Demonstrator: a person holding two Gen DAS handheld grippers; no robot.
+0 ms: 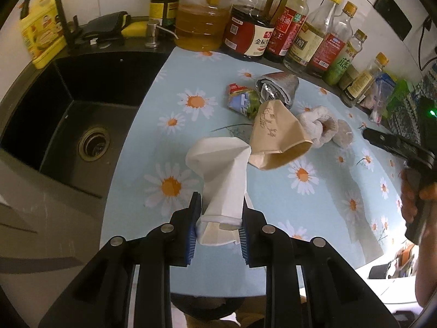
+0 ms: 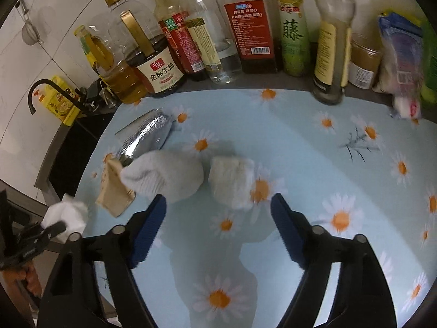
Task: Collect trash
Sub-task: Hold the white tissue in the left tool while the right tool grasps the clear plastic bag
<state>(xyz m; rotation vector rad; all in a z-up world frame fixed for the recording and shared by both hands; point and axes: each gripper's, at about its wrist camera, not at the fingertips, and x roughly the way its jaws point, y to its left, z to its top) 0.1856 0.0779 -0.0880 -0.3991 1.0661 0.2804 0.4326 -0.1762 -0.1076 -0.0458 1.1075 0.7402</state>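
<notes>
We are partway through the collecting: our left gripper [image 1: 218, 218] is clamped tight on a crumpled white paper [image 1: 221, 175], held up off the counter [image 1: 314, 218] just right of the sink [image 1: 68, 125]. Our right gripper [image 2: 218, 221] stands partly open and empty, its jaws not touching anything, hovering just near of two white wads [image 2: 232, 180] in the middle of the counter. More trash lies close by: a brown paper bag [image 1: 275, 136] just beyond the white paper, a foil pack [image 1: 278, 88] and a coloured wrapper [image 1: 241, 101] further back, in front of the row of bottles [image 1: 300, 27]. No bin shows in either view. Next, we judge, the right gripper needs to drop over the right-hand wad so that it sits between the pads, then close; the wad looks soft, so the grip should bite well into it.
</notes>
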